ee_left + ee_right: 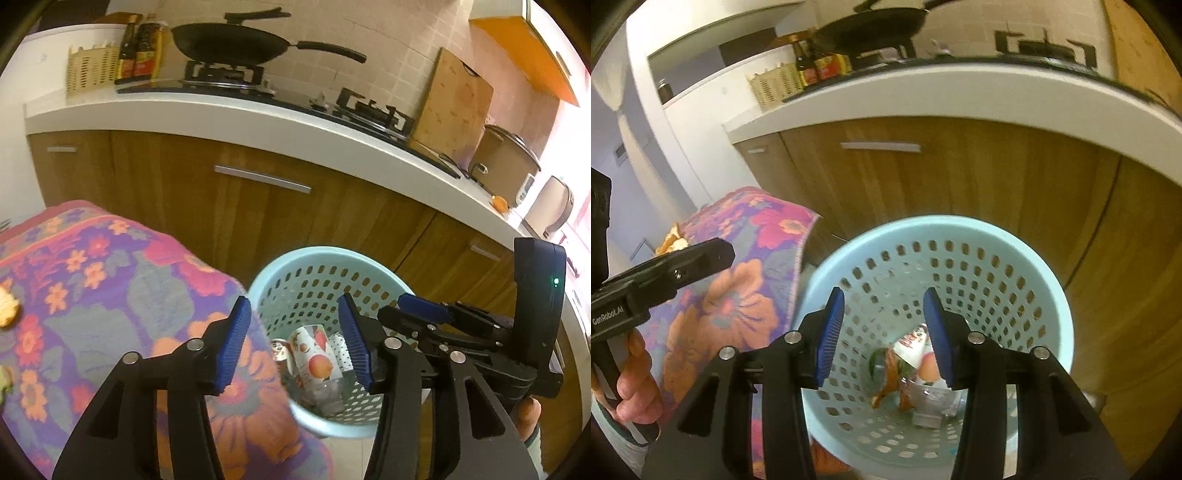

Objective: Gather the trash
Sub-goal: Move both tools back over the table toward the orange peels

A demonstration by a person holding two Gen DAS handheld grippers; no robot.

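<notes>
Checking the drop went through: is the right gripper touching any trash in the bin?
Apart. The right wrist view shows the right gripper open and empty above the bin, with the trash lying at the bottom.

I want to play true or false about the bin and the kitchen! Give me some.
1. The blue basket has trash inside. True.
2. The right tool is squeezing a bottle. False: it is open, with nothing between its pads.
3. A black pan sits on the stove. True.
4. The flowery cloth is inside the basket. False: it lies beside the basket.
5. The left tool is open. True.
</notes>
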